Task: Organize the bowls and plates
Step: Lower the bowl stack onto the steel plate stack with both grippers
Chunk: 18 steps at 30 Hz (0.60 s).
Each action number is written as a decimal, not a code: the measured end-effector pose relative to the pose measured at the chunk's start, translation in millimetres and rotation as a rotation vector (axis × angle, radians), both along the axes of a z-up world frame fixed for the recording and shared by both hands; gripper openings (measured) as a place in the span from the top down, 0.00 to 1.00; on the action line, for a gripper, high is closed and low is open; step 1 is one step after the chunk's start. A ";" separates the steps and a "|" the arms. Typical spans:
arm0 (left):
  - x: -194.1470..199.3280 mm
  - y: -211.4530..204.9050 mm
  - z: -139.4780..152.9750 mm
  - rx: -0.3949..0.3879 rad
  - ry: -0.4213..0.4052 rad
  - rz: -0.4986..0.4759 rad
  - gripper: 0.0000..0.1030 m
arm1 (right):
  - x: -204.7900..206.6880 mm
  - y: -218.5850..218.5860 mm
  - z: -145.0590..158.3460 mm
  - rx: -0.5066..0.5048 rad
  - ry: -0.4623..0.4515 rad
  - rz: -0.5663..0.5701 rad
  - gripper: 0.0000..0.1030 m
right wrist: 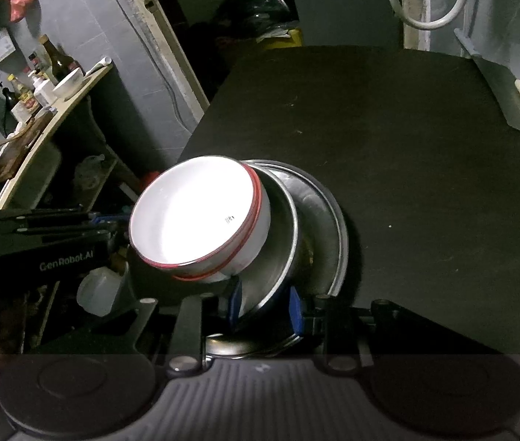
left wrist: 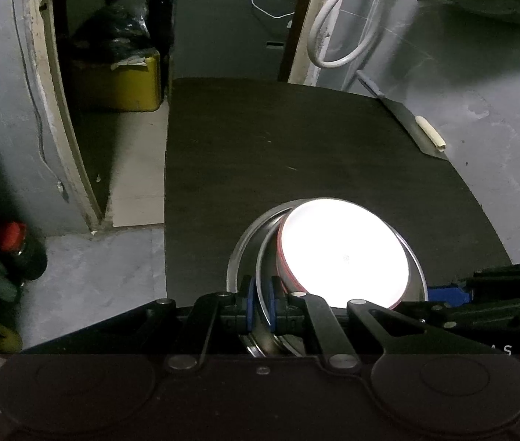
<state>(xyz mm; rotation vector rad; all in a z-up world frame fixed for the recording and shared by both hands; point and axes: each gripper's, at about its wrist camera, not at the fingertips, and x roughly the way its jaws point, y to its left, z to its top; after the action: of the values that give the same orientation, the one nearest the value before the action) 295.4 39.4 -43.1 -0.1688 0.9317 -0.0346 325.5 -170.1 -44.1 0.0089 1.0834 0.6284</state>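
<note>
Two nested white bowls with red rims [right wrist: 194,217] sit tilted inside a steel bowl [right wrist: 282,228], which rests on a steel plate [right wrist: 328,217] on the black table [right wrist: 388,128]. My right gripper [right wrist: 265,308] is shut on the steel bowl's near rim, one blue pad inside and one outside. In the left wrist view the white bowls [left wrist: 344,253] glare brightly. My left gripper [left wrist: 260,303] is shut on the steel bowl's thin rim [left wrist: 264,250], inside the plate's edge [left wrist: 238,253]. Both grippers hold the stack from the near side, left and right of it.
A cleaver with a pale handle [right wrist: 509,95] lies at the table's far right edge. A white hose loop [left wrist: 333,36] hangs behind. A yellow bin [left wrist: 120,84] stands on the floor beyond the left edge. A shelf with bottles and a bowl [right wrist: 39,84] stands left.
</note>
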 end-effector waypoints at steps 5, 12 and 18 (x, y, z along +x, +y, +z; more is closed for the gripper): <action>0.6 -2.2 0.5 0.007 0.002 0.006 0.94 | 1.6 -0.6 -0.1 0.004 0.000 0.004 0.70; 1.0 -2.1 0.8 0.014 0.003 0.006 0.94 | 1.0 -2.2 -0.4 0.017 0.002 -0.001 0.70; 0.1 -2.0 0.4 0.012 0.006 0.014 0.94 | 0.0 -1.3 0.2 0.016 -0.002 -0.008 0.69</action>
<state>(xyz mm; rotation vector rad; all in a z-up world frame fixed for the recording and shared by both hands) 295.5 37.4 -42.7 -0.1647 0.9366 -0.0157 325.5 -171.4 -44.0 0.0265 1.0759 0.6302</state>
